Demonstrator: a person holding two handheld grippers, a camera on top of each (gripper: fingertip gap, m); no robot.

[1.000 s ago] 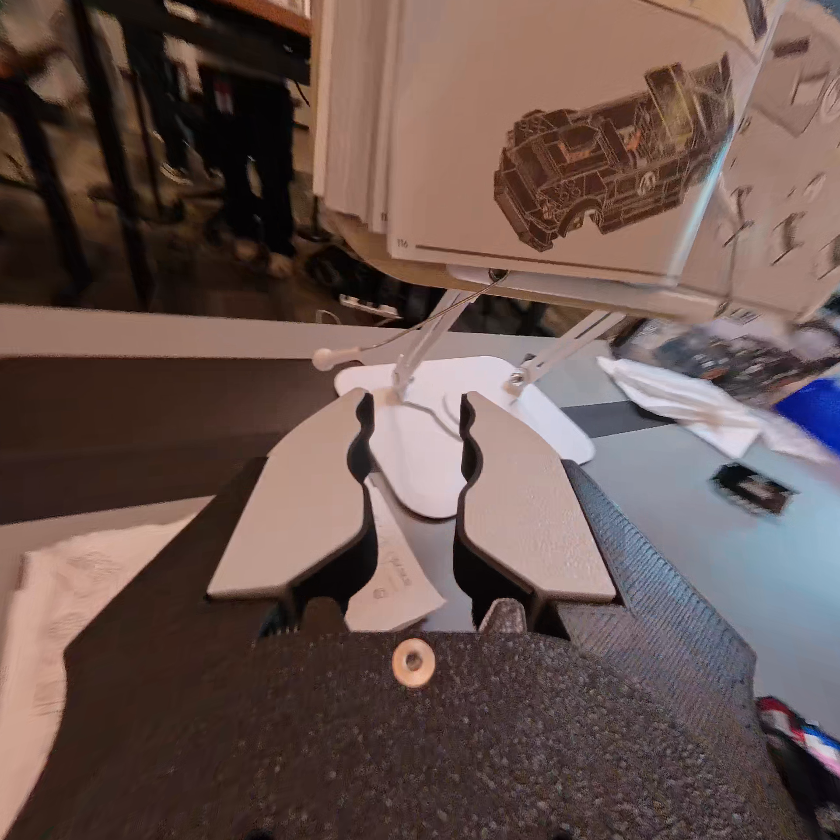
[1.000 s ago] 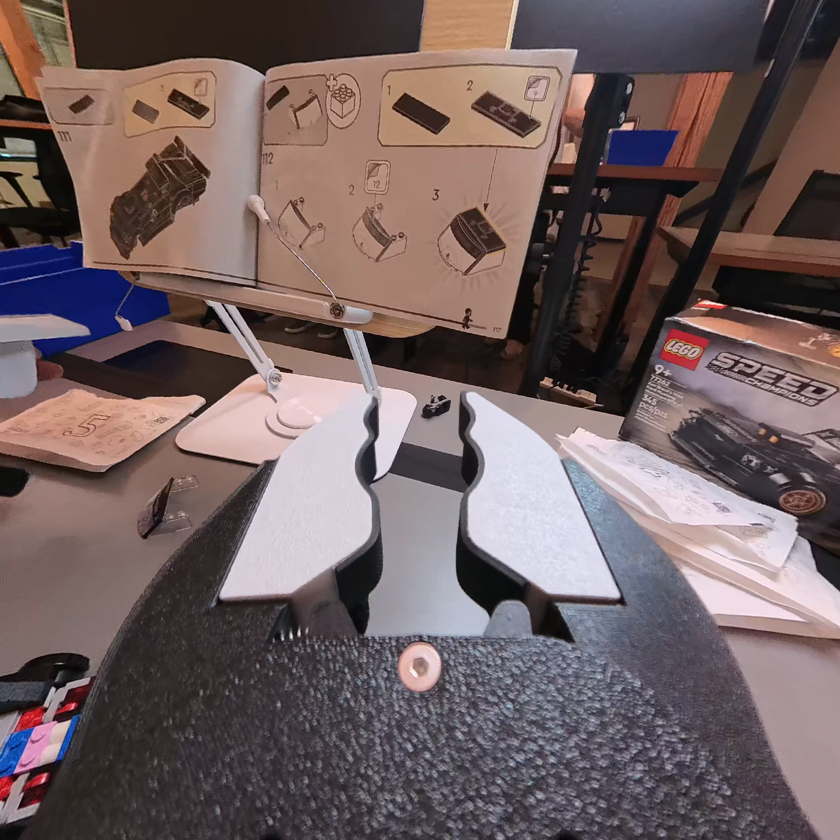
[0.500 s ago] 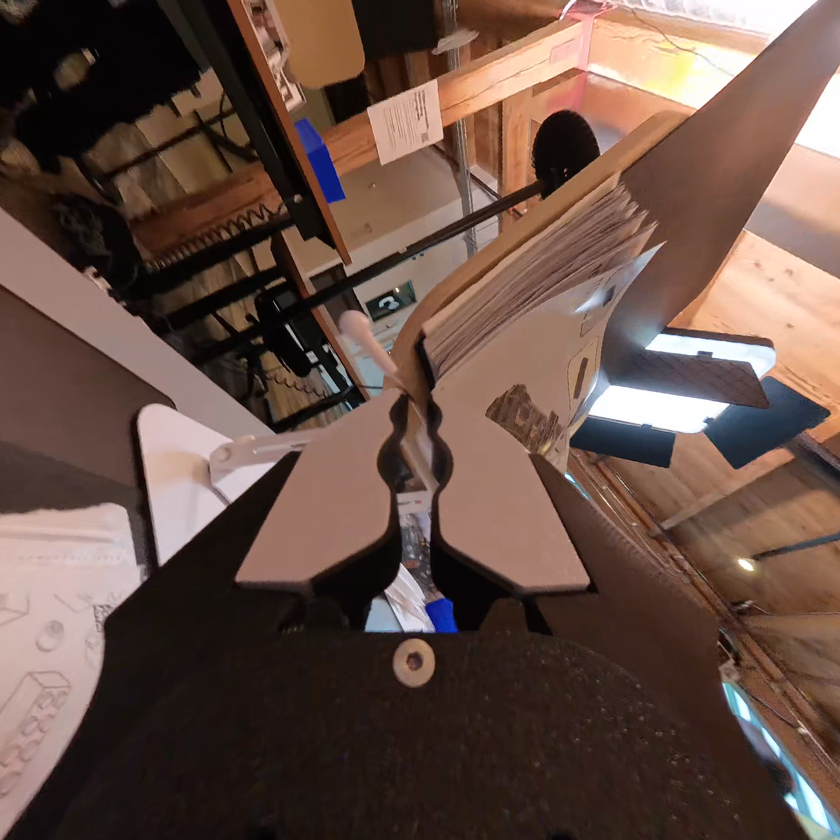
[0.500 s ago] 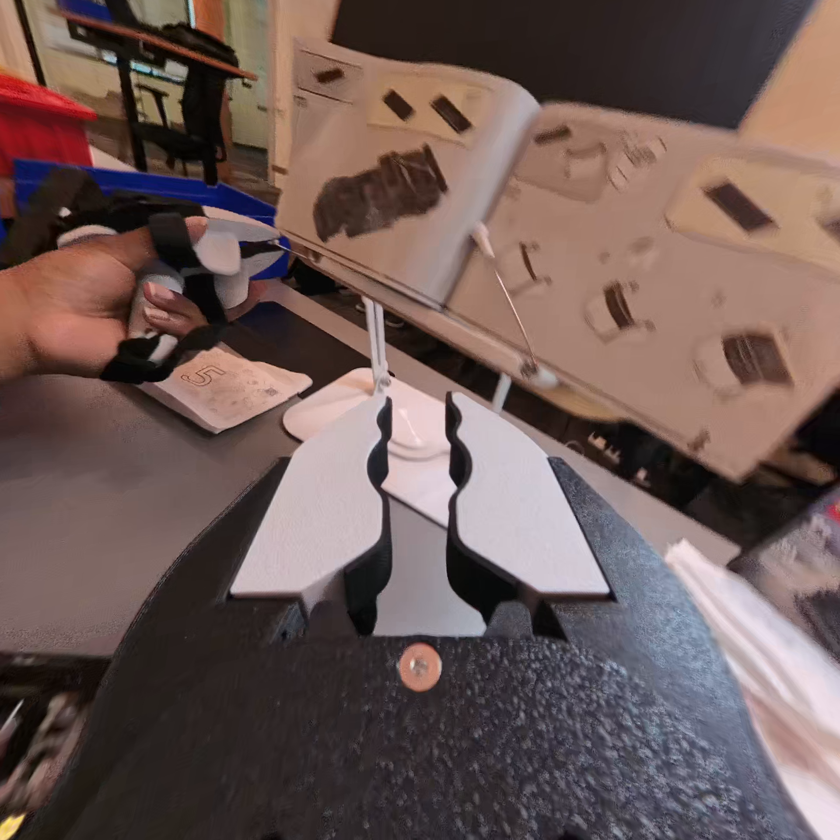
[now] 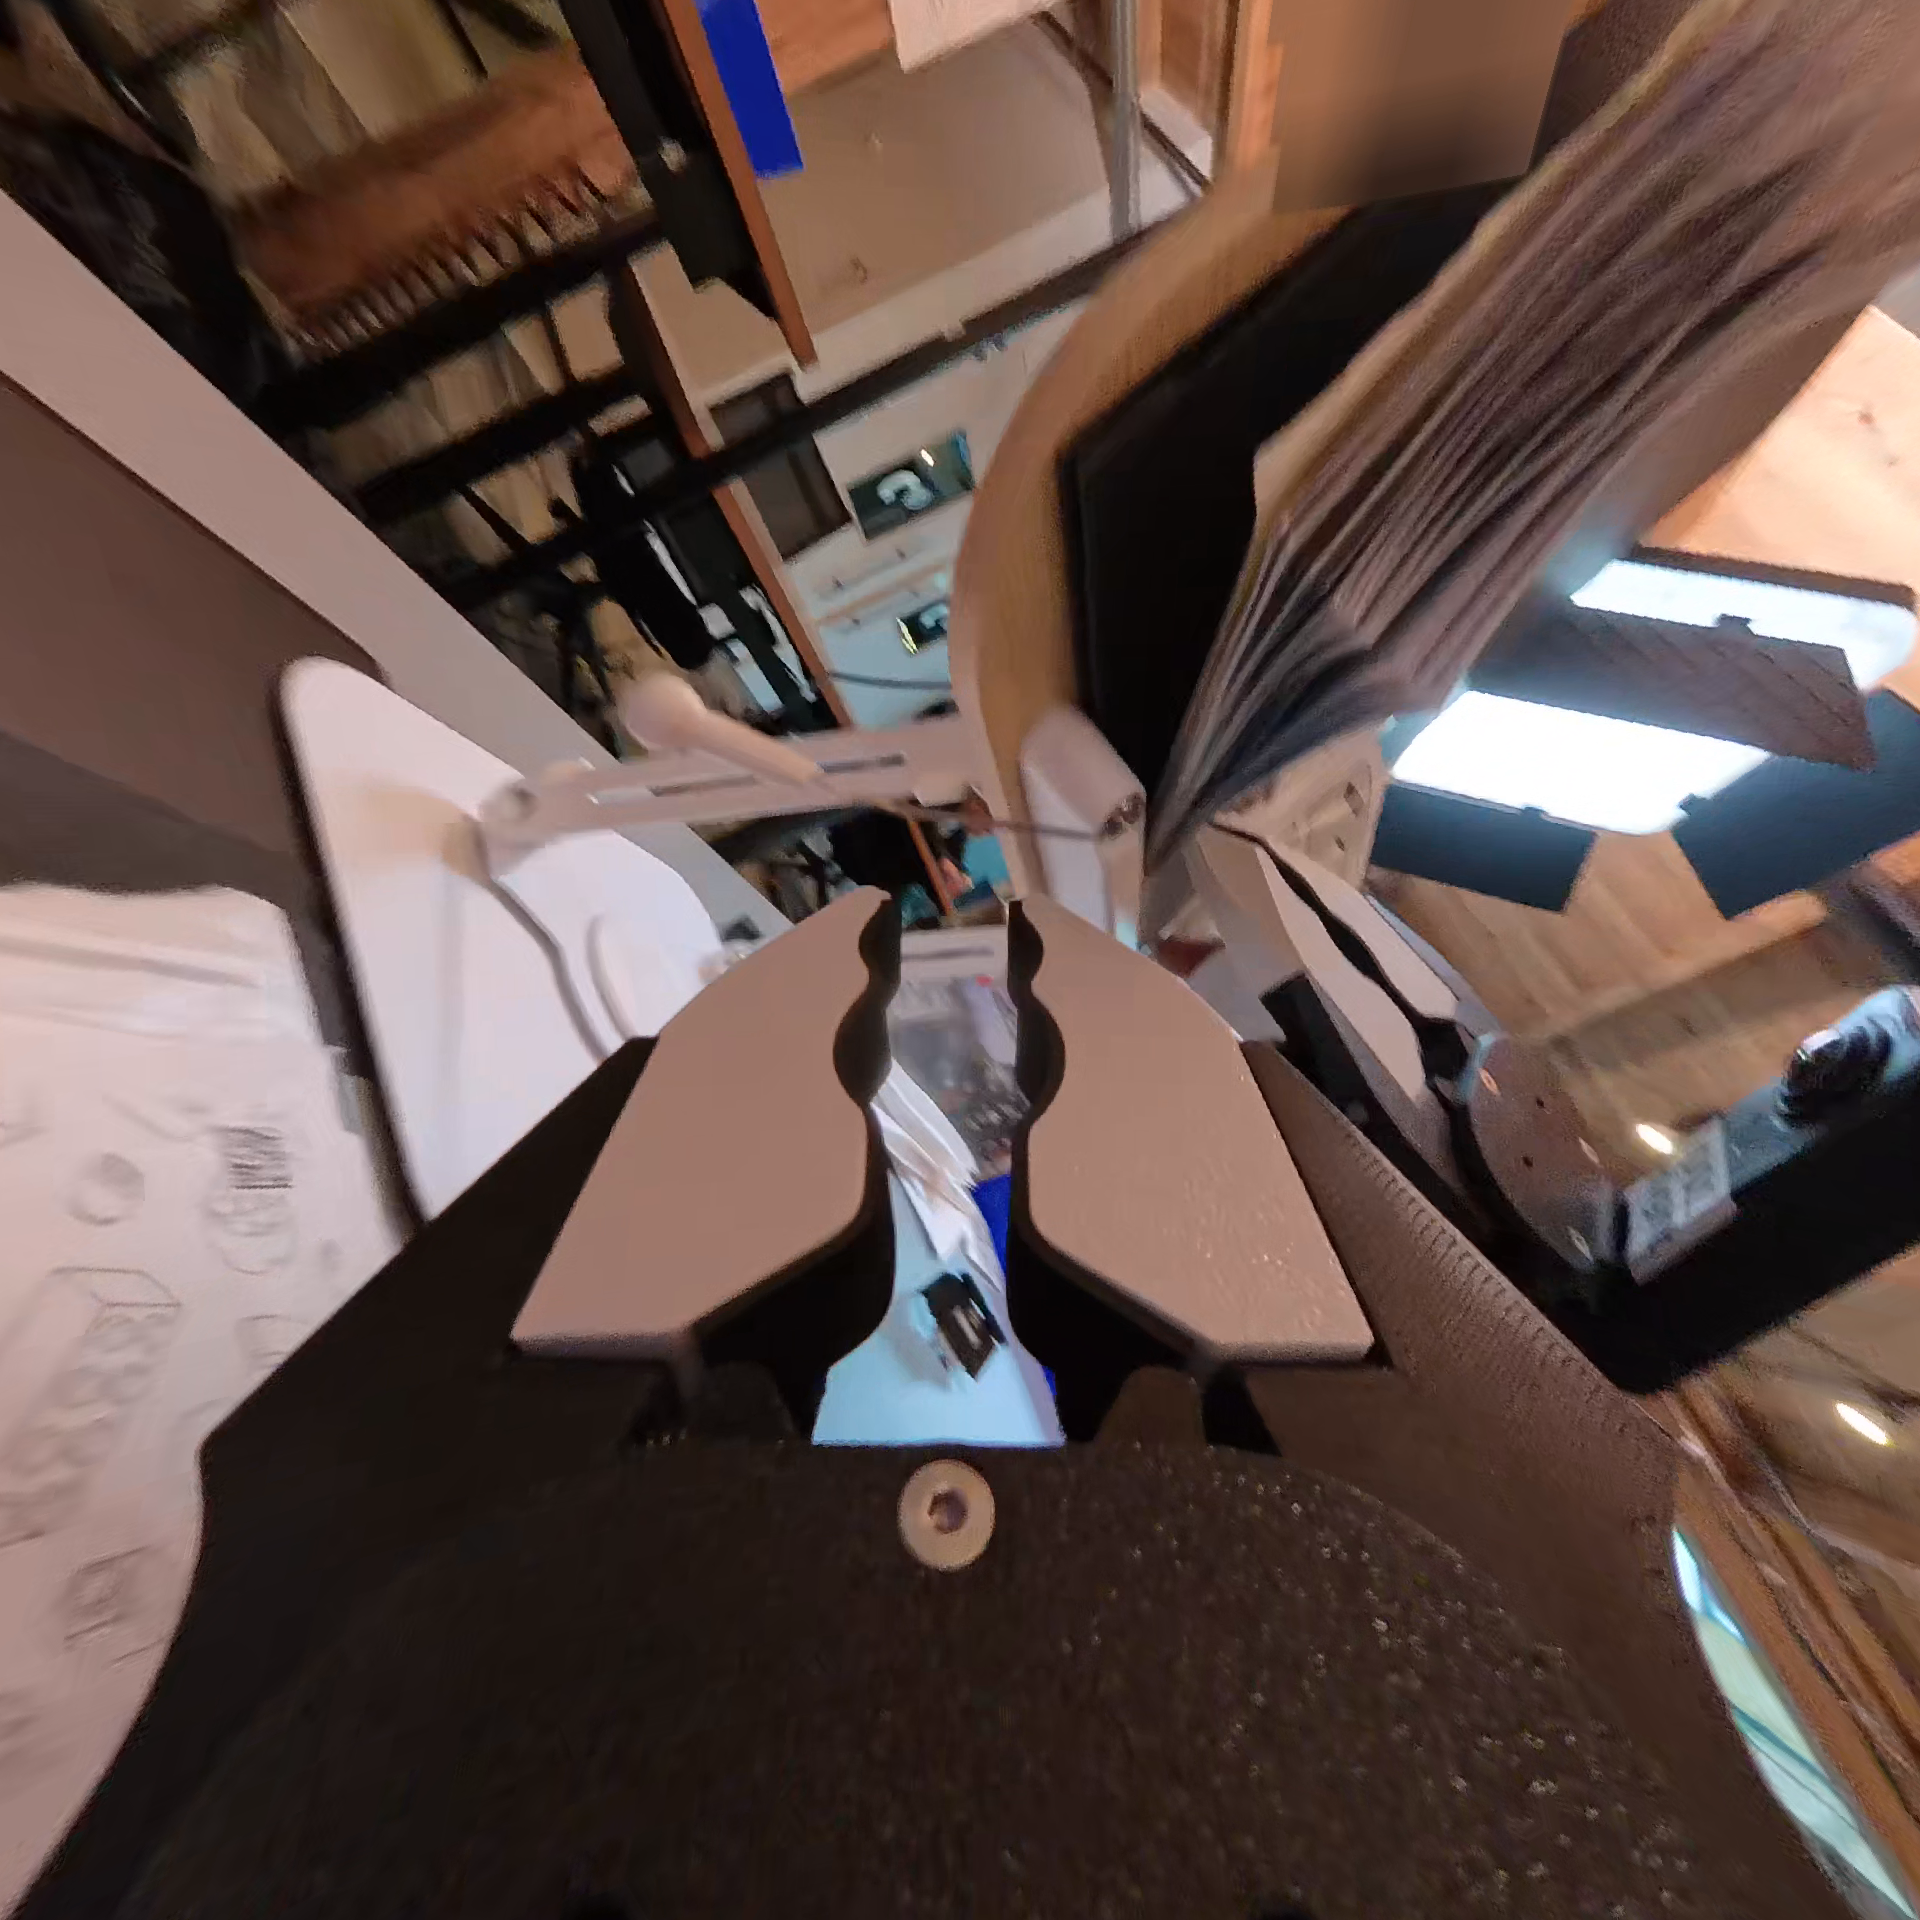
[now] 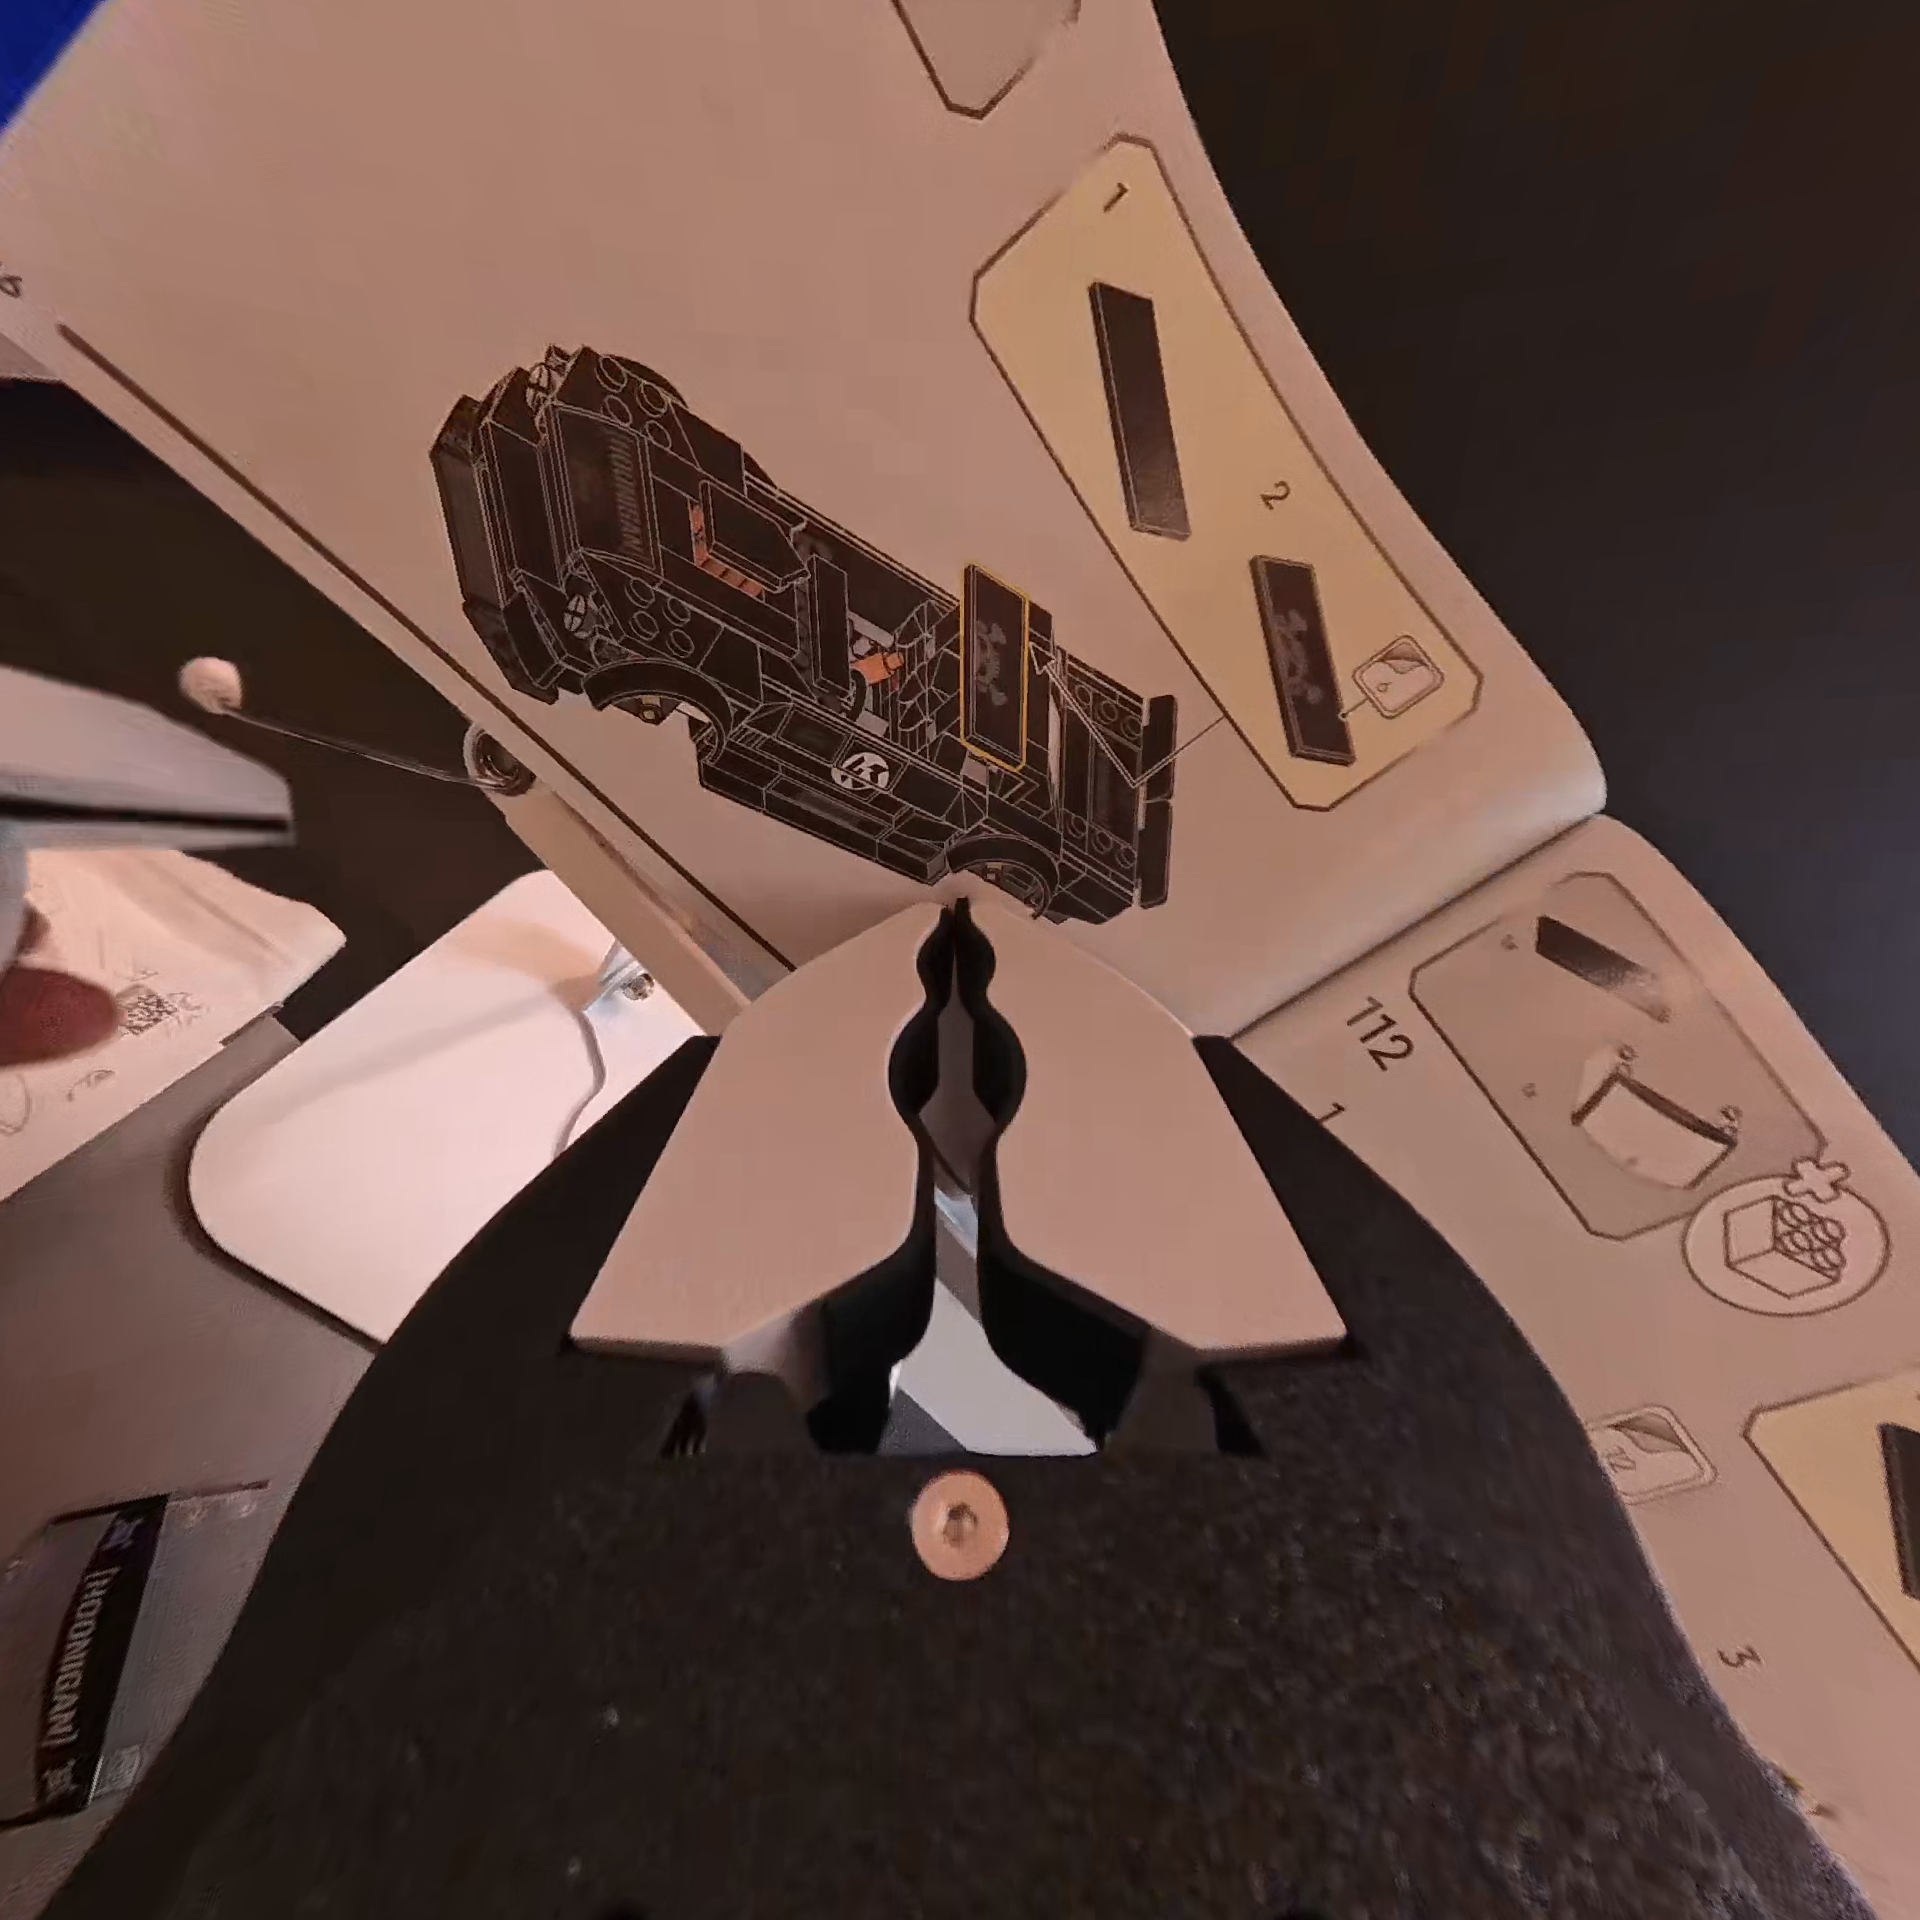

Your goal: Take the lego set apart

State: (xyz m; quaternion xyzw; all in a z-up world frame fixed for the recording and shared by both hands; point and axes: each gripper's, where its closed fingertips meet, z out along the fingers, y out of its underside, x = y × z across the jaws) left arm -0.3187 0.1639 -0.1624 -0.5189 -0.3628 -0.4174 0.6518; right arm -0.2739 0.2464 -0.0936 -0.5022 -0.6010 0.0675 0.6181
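- Right gripper (image 6: 957,914) jaws pinch the booklet (image 6: 831,312) page's lower edge.
- Left gripper (image 5: 951,914) jaws stand apart, empty, near the stand (image 5: 436,935).
- No assembled lego visible.
- Turn the page slowly; avoid tearing.

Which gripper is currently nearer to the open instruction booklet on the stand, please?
Right. The right gripper has its fingertips pinched on the lower edge of the instruction booklet. The left gripper is open beside the stand, short of the booklet's page edges.
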